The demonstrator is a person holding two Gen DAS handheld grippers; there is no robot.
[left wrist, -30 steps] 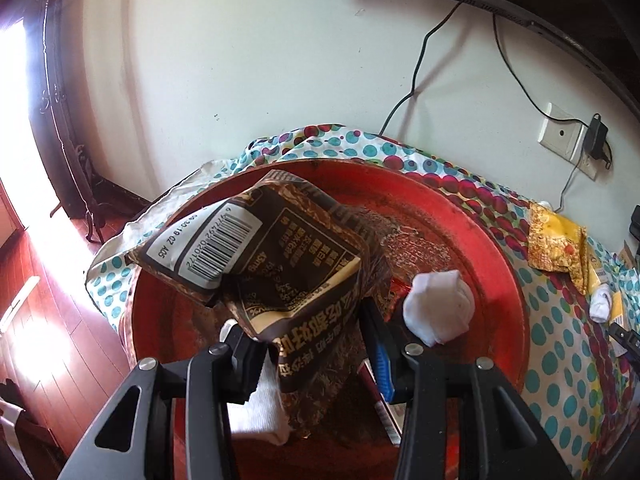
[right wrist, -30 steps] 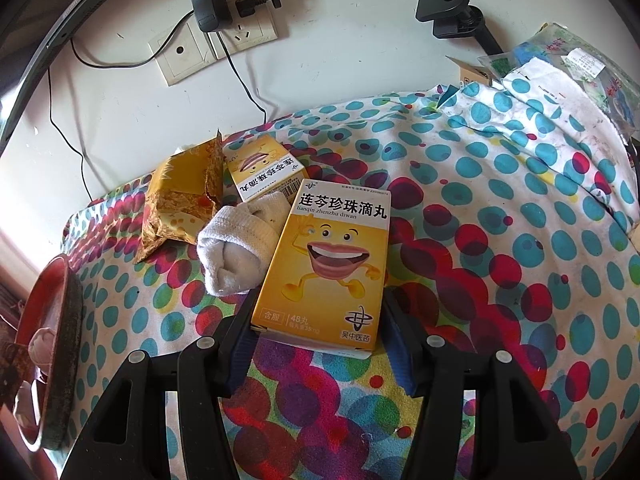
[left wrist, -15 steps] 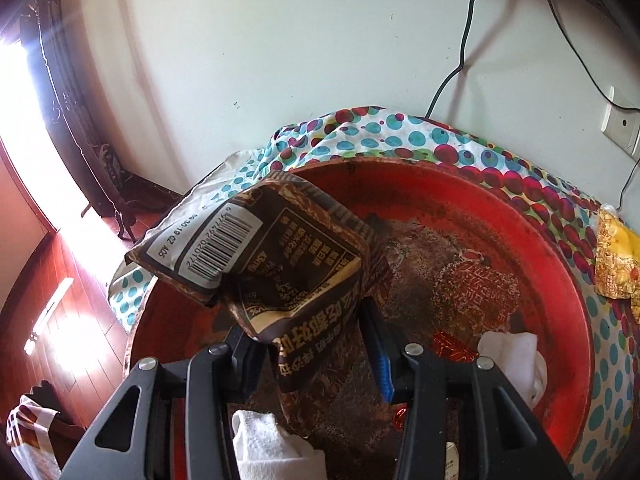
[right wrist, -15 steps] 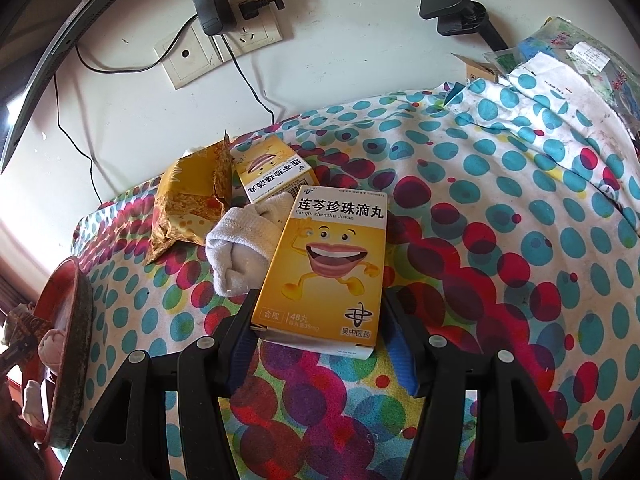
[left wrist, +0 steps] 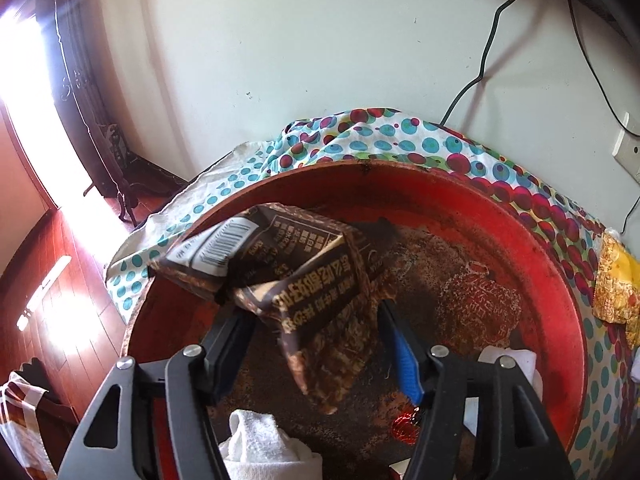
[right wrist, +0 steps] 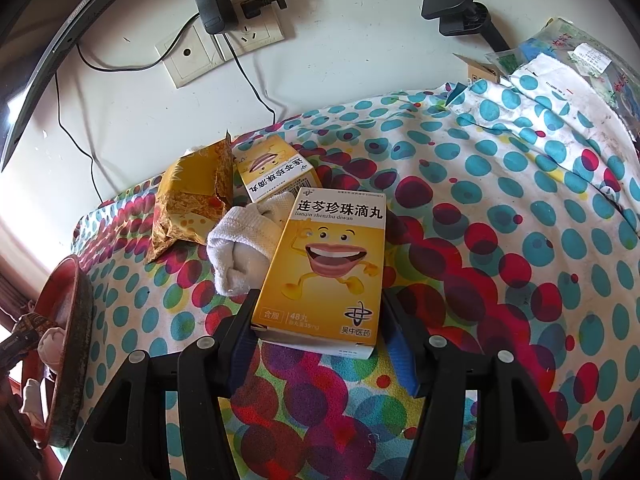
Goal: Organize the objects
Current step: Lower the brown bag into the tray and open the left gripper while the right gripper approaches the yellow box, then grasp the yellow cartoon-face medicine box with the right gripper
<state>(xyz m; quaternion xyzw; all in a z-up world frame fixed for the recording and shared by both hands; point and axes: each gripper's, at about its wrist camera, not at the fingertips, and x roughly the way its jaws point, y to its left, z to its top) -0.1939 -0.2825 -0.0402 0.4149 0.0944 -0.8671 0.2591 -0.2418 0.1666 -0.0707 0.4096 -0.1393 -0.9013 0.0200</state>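
Right wrist view, yellow box (right wrist: 326,268) (smiling mouth cartoon), "lianqin zhenzhu diwan", "48".

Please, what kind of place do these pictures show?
Probably a room in a home: a table under a polka-dot cloth against a white wall with a wall socket, a wooden floor, and a yellow medicine box.

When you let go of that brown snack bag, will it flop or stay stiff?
The brown snack bag probably flops: it's creased, bent thin wrapper. It looks light, so it should drop softly into the red tray. The left gripper jaws are opening around it.
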